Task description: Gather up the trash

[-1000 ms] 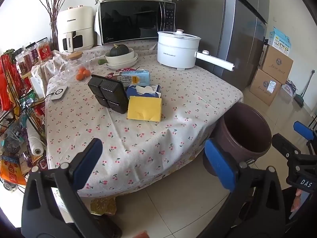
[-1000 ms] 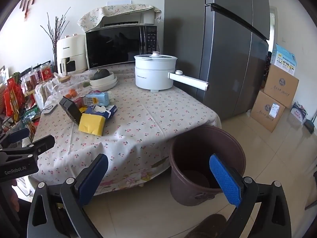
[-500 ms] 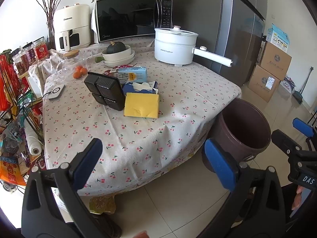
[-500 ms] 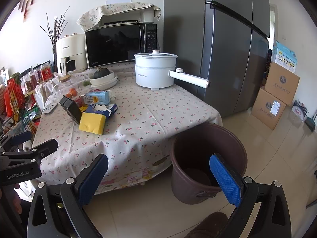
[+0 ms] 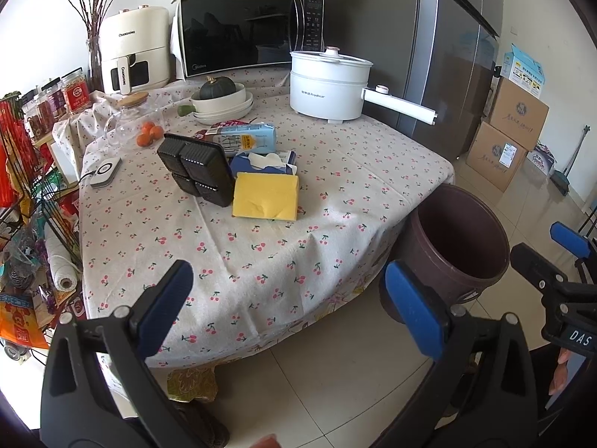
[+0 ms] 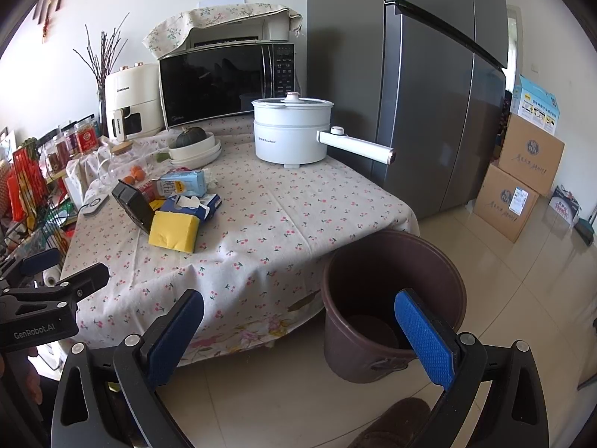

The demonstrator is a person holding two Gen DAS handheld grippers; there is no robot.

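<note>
On the cherry-print tablecloth lie a yellow sponge, a black plastic tray propped on edge, a blue tissue pack and a light-blue carton. The same sponge, tray and carton show in the right wrist view. A brown bin stands on the floor at the table's right corner. My left gripper is open before the table's front edge, empty. My right gripper is open too, between table and bin.
A white electric pot with a long handle, a microwave, an air fryer and stacked bowls holding a squash fill the table's back. A fridge stands behind. Cardboard boxes sit right, a cluttered rack left.
Both grippers have drifted slightly; the left wrist view now sits a little closer to the table. Neither gripper has opened, shut or taken anything.
</note>
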